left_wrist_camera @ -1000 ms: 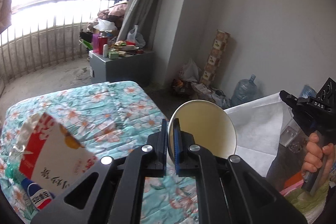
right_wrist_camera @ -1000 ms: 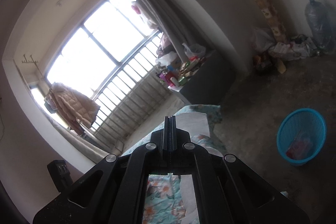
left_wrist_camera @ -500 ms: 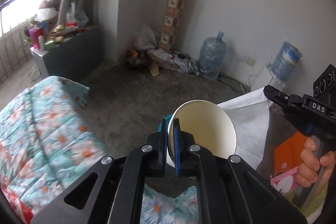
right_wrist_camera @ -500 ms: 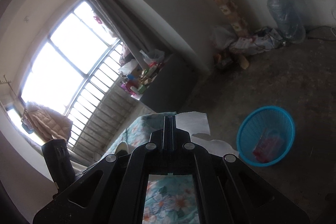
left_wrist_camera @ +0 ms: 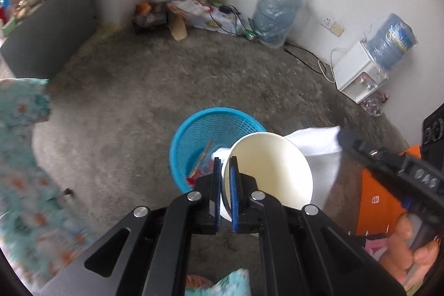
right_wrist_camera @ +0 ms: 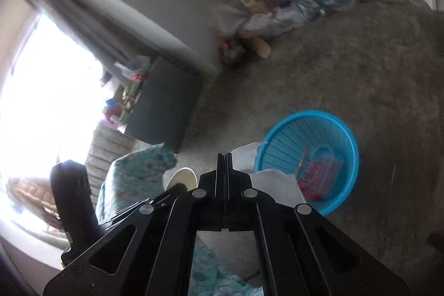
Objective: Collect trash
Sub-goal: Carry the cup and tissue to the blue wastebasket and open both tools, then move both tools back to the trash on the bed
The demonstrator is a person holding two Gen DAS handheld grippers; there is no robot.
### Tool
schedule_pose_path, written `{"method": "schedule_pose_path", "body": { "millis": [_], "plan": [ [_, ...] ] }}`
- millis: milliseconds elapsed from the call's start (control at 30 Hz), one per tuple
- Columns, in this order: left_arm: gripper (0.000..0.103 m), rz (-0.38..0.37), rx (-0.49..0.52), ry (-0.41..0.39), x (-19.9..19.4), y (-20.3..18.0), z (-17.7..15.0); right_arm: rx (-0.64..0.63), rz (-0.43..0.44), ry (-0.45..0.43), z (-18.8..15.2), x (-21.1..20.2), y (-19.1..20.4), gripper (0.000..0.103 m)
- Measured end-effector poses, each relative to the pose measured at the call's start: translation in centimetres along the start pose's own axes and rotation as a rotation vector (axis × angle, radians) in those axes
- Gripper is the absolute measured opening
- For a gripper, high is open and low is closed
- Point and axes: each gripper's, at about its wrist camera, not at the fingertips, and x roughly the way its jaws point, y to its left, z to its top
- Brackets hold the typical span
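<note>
1 blue mesh basket (left_wrist_camera: 194, 135) on the floor w/ red wrappers inside. 1 white paper cup (left_wrist_camera: 273, 171), empty, tilted above basket rim, its wall pinched by left gripper (left_wrist_camera: 226, 186). 1 white sheet (left_wrist_camera: 319, 146) clamped in right gripper (right_wrist_camera: 224, 157), jaws fully clenched. 2 water jugs (left_wrist_camera: 277, 13) by the wall.

Lived-in home room: floral bedding (left_wrist_camera: 19, 157), water dispenser (left_wrist_camera: 360, 74), curtain (right_wrist_camera: 91, 18), bare concrete floor (left_wrist_camera: 138, 90).
</note>
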Motion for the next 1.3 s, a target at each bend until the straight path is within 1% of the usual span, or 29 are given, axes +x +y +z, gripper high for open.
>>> {"method": "schedule_pose_path", "body": {
  "millis": [67,133,167,200,233,267,300,333,400,433,533,600,667,700,833,900,1000,1100,1200,1300],
  "plan": [
    [0.006,-0.014,0.015,0.024,2.1,-0.6,0.5,0.042,-0.027,0.010,0.4,1.5,-1.8,0.000],
    [0.014,-0.005,0.034,0.081,4.8,-1.2,0.8,0.078,-0.053,0.036,0.5,3.1,-3.4,0.006],
    [0.022,0.005,0.037,0.095,5.7,-1.3,0.9,0.102,-0.088,0.054,0.6,4.1,-4.7,0.017],
    [0.029,0.008,0.036,0.099,6.2,-1.3,0.9,0.122,-0.116,0.066,0.5,4.8,-5.6,0.035],
    [0.031,0.014,0.030,0.099,6.7,-1.3,0.8,0.151,-0.164,0.076,0.4,5.3,-6.7,0.041],
    [0.035,0.022,0.022,0.097,6.7,-1.2,0.7,0.172,-0.197,0.077,0.2,5.4,-7.3,0.042],
    [0.036,0.022,0.015,0.092,6.6,-1.1,0.7,0.188,-0.204,0.073,-0.1,5.1,-7.8,0.042],
    [0.037,0.011,0.008,0.080,6.1,-1.1,0.7,0.196,-0.197,0.067,-0.3,4.8,-8.2,0.042],
    [0.043,0.006,0.014,0.050,4.7,-1.1,0.8,0.199,-0.190,0.046,-1.0,3.3,-8.3,0.049],
    [0.044,0.006,0.018,0.037,4.0,-1.1,0.7,0.189,-0.195,0.039,-1.3,2.9,-8.1,0.050],
    [0.047,-0.013,0.008,-0.024,0.6,-1.1,0.8,0.143,-0.211,0.018,-1.7,1.3,-7.0,0.053],
    [0.051,-0.027,-0.005,-0.063,-2.1,-1.1,0.7,0.108,-0.221,0.007,-2.2,0.2,-5.9,0.057],
    [0.055,-0.043,-0.012,-0.115,-5.4,-1.1,0.4,0.061,-0.233,-0.008,-2.8,-1.2,-4.4,0.063],
    [0.058,-0.044,-0.011,-0.156,-7.8,-1.2,0.0,0.031,-0.243,-0.013,-3.0,-1.8,-3.5,0.065],
    [0.065,-0.032,0.003,-0.269,-14.8,-1.3,-1.9,-0.091,-0.283,-0.017,-3.9,-3.4,0.2,0.074],
    [0.068,-0.009,0.001,-0.308,-17.9,-1.2,-3.2,-0.166,-0.287,-0.030,-4.7,-4.6,2.4,0.083],
    [0.072,0.005,-0.021,-0.363,-23.0,-0.8,-5.8,-0.271,-0.292,-0.039,-6.2,-6.1,5.9,0.089],
    [0.074,0.046,-0.024,-0.402,-27.2,-0.5,-8.8,-0.363,-0.297,-0.044,-7.8,-7.1,8.8,0.095],
    [0.076,0.103,-0.037,-0.428,-30.6,0.3,-12.0,-0.467,-0.313,-0.071,-9.9,-8.3,11.7,0.095],
    [0.077,0.166,-0.079,-0.452,-33.7,2.0,-15.5,-0.548,-0.338,-0.090,-11.8,-8.8,14.1,0.095]
  ]
}}
